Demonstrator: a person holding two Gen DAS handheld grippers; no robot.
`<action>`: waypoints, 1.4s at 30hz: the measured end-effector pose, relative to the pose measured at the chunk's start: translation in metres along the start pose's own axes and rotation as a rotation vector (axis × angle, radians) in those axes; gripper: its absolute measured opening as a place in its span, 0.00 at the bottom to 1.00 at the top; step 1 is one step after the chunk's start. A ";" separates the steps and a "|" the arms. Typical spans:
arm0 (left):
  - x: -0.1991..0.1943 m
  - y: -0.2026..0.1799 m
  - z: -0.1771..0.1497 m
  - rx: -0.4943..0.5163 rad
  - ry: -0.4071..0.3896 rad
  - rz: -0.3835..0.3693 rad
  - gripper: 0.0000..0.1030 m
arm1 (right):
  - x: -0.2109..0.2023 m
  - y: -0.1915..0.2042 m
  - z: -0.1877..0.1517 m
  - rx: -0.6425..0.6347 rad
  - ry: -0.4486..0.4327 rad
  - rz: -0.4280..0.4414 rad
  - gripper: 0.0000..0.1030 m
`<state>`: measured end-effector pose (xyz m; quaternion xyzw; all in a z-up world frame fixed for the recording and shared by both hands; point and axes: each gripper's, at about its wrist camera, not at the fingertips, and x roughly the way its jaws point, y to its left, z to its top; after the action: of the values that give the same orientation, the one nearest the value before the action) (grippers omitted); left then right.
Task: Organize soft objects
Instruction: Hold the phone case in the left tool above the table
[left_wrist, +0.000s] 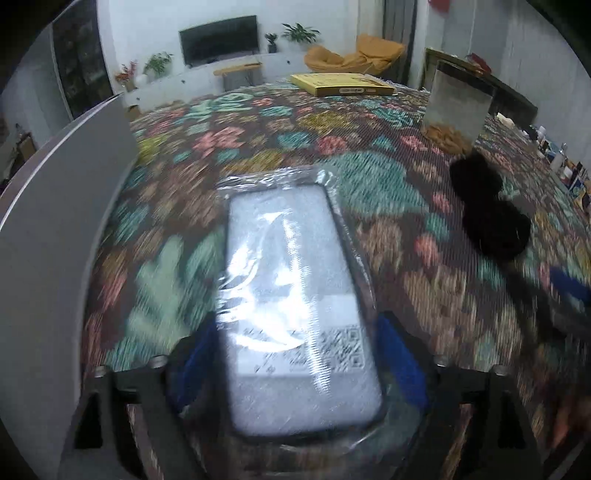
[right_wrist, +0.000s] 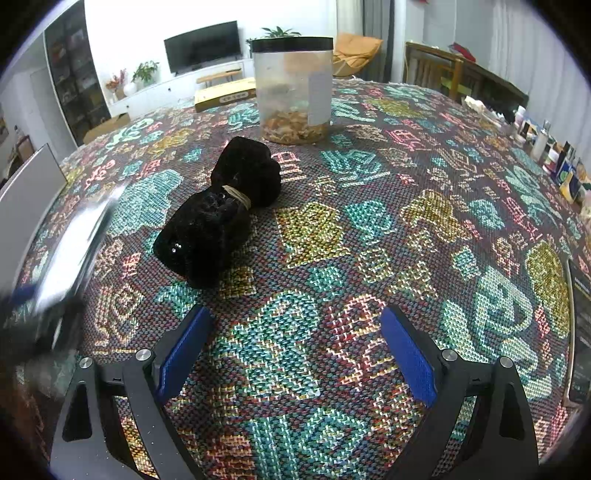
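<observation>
The left hand-held gripper (left_wrist: 295, 363) clamps a plastic-wrapped grey pack (left_wrist: 291, 295), its QR label unreadable, over the patterned desk (right_wrist: 369, 221). The right hand-held gripper (right_wrist: 295, 356) gapes wide near the black bundle (right_wrist: 221, 210) mid-desk.

Bench cloth (right_wrist: 369, 229) is rocking a woven pattern in teal, gold, pink and red on dark brown. The bundle (right_wrist: 221, 214) is showing jet black with a tan band; the packet (left_wrist: 295, 295) is looking pale grey.
</observation>
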<state>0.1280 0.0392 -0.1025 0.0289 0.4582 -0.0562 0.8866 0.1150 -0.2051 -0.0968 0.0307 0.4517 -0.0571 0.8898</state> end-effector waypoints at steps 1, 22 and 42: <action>0.000 0.001 -0.004 -0.023 -0.005 0.017 1.00 | 0.000 0.000 0.000 -0.001 0.001 -0.002 0.92; 0.012 -0.002 0.004 -0.054 -0.016 0.029 1.00 | 0.001 0.001 0.000 -0.004 0.006 -0.009 0.92; 0.011 -0.002 0.003 -0.054 -0.017 0.028 1.00 | 0.001 0.000 0.000 -0.004 0.009 -0.008 0.92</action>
<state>0.1368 0.0359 -0.1096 0.0109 0.4517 -0.0315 0.8915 0.1153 -0.2047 -0.0973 0.0273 0.4558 -0.0597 0.8877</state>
